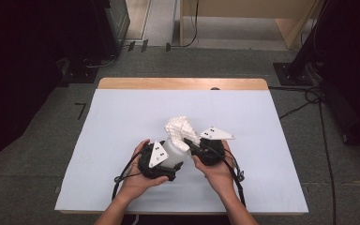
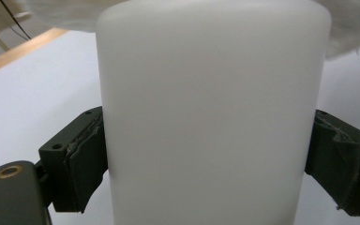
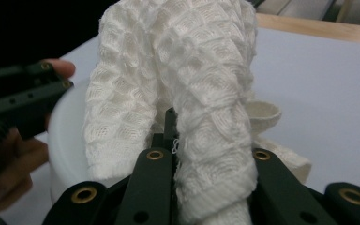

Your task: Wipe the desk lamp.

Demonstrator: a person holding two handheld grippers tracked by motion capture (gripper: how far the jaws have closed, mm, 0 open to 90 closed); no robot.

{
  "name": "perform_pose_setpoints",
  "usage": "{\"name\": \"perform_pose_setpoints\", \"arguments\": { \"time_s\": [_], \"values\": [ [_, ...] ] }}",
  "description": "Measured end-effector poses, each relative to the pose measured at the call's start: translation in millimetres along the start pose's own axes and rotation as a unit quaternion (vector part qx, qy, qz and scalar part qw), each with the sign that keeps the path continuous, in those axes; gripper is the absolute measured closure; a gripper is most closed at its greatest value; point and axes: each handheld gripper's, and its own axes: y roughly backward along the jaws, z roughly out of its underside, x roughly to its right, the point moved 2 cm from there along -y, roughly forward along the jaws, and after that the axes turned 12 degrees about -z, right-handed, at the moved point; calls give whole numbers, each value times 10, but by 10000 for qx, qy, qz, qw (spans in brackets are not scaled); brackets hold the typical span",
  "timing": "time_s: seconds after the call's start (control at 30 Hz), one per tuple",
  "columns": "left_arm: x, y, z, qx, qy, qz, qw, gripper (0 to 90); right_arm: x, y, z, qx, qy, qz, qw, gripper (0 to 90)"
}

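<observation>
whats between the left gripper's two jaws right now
A white plastic bottle fills the gap; the left gripper has both jaws pressed on its sides, as the left gripper view shows. A white cloth sits at its top in the high view.

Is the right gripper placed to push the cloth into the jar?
Probably yes. The right gripper is shut on the cloth right above the jar, which the left gripper clamps; nothing lies between them.

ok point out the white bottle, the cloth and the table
bottle [image 2: 211,117], left gripper view, middle of its side
cloth [image 3: 206,84], right gripper view, waffle weave near its middle
table [image 1: 122,117], high view, bare top
</observation>
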Motion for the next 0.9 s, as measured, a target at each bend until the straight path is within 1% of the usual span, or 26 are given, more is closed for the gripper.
{"name": "perform_pose_setpoints", "arguments": {
  "time_s": [0.03, 0.07, 0.1, 0.13, 0.2, 0.23, 0.27, 0.3, 0.33, 0.37, 0.4, 0.43, 0.47, 0.5, 0.53, 0.57, 0.6, 0.63, 0.67, 0.7, 0.73, 0.77, 0.83, 0.87, 0.9],
  "values": [
    [-7, -1, 3, 13, 15, 22, 10000, 89, -18, 34, 4, -17, 8, -98, 10000, 791],
    [13, 2, 3, 36, -51, -11, 10000, 89, -54, 69, 4, 1, 10, -255, 9997, 791],
    [38, 6, 2, 55, -136, -57, 9999, 89, -115, 96, -4, 51, 66, -446, 9990, 791],
    [71, 10, 1, 81, -247, -111, 9996, 89, -150, 103, -14, 76, 125, -522, 9985, 791],
    [155, 21, -6, 129, -507, -285, 9982, 89, -206, 94, -39, 106, 131, -549, 9983, 790],
    [166, 22, -7, 130, -532, -307, 9980, 89, -156, 36, -47, 137, 21, -479, 9988, 788],
    [162, 20, -8, 127, -500, -308, 9982, 89, -156, 36, -47, 137, 21, -479, 9988, 788],
    [138, 17, -6, 109, -425, -274, 9987, 89, -31, -7, -13, 160, -176, -307, 9992, 788],
    [122, 14, -4, 100, -340, -264, 9990, 89, -31, -7, -13, 160, -176, -307, 9992, 788],
    [88, 13, -1, 81, -164, -232, 9996, 89, 17, -7, -2, 169, -227, -226, 9993, 788],
    [28, -2, 9, 111, 84, -328, 9994, 88, 125, 25, 38, 49, -295, 62, 9995, 787],
    [28, -2, 9, 111, 84, -328, 9994, 88, 153, 51, 53, 102, -353, 77, 9993, 786],
    [-15, -19, 13, 140, 242, -458, 9986, 88, 153, 51, 53, 102, -353, 77, 9993, 786],
    [-68, -38, 14, 171, 410, -554, 9975, 88, 190, 90, 69, 177, -398, 84, 9990, 786],
    [-125, -58, 13, 201, 623, -577, 9962, 88, 219, 127, 76, 238, -383, 154, 9989, 784],
    [-173, -87, 8, 270, 857, -611, 9941, 88, 242, 160, 79, 297, -336, 272, 9986, 783],
    [-210, -114, 5, 355, 1016, -707, 9917, 88, 263, 194, 80, 348, -277, 391, 9982, 783],
    [-230, -137, 4, 447, 1077, -874, 9893, 88, 283, 224, 82, 414, -219, 493, 9977, 782],
    [-235, -163, 9, 537, 1098, -1100, 9864, 88, 300, 250, 87, 459, -167, 589, 9971, 782],
    [-234, -178, 26, 579, 1077, -1245, 9847, 88, 326, 275, 100, 482, -118, 720, 9962, 781],
    [-234, -186, 47, 567, 1063, -1274, 9845, 88, 355, 292, 122, 482, -134, 800, 9955, 780],
    [-234, -194, 71, 547, 1069, -1283, 9844, 87, 380, 297, 146, 468, -135, 832, 9953, 780],
    [-232, -200, 129, 485, 1054, -1350, 9840, 87, 431, 292, 205, 397, -89, 960, 9945, 780],
    [-233, -203, 153, 393, 1027, -1371, 9844, 87, 458, 287, 236, 362, -112, 988, 9944, 780],
    [-237, -194, 177, 424, 1061, -1359, 9841, 85, 483, 285, 264, 345, -150, 986, 9944, 780]
  ]
}}
